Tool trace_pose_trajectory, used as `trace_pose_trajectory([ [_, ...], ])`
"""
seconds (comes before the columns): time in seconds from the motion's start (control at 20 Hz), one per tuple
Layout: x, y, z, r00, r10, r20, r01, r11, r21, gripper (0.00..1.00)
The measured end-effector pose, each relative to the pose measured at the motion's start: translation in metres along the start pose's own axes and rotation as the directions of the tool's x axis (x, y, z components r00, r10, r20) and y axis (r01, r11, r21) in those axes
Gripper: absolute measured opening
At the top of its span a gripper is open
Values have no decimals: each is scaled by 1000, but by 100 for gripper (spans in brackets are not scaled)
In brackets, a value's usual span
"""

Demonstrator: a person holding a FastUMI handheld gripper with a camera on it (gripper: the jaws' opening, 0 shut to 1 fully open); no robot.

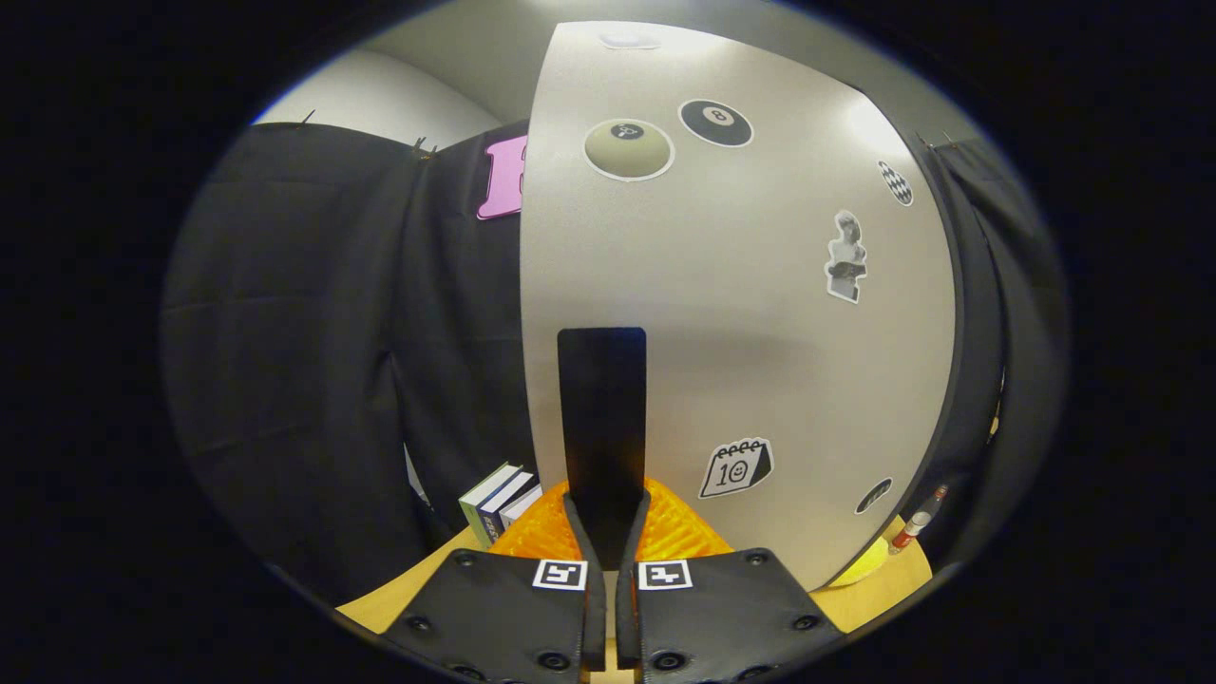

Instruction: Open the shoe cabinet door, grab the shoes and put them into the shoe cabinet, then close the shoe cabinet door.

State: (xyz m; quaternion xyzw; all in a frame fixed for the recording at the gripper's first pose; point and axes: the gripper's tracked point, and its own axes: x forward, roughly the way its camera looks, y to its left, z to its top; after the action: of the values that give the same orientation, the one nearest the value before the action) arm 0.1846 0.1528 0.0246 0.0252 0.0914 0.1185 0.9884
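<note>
So the gripper [608, 532] is right up against the shoe cabinet door [760, 313], and the fingers are squeezed nearly together on the thin black handle [601, 408] that runs up the door's face. Both fingers look pressed onto the lower end of that handle, one each side, which makes sense: a flat upright strip like that is the only thing on the panel you can actually pinch, and grabbing it low keeps the hand near the table.

The door itself is a big pale panel covered in stickers: a couple of billiard balls [716, 123] up top, a little statue figure [845, 256], a calendar one [736, 468] just beside the handle. Its free edge sits just past the handle, so that's presumably the side that swings. Whether it's cracked open or fully closed I can't tell from here.

Something orange and ribbed [679, 527] sits just behind the fingers at the foot of the door; could be the shoes, could be a basket, honestly not sure. A few books [499, 499] stand off to the side by the black cloth wall [304, 361], all on a wooden table [380, 603]. There's a small bottle [914, 527] on the far side of the door too.

My guess is it's the door step, either pulling open or pushing shut.
</note>
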Motion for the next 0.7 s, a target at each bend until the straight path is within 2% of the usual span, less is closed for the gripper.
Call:
trace_pose_trajectory([
  [0.7, -63, -23, -8, 1000, 28, -3, -28, 1000, 5, 6],
])
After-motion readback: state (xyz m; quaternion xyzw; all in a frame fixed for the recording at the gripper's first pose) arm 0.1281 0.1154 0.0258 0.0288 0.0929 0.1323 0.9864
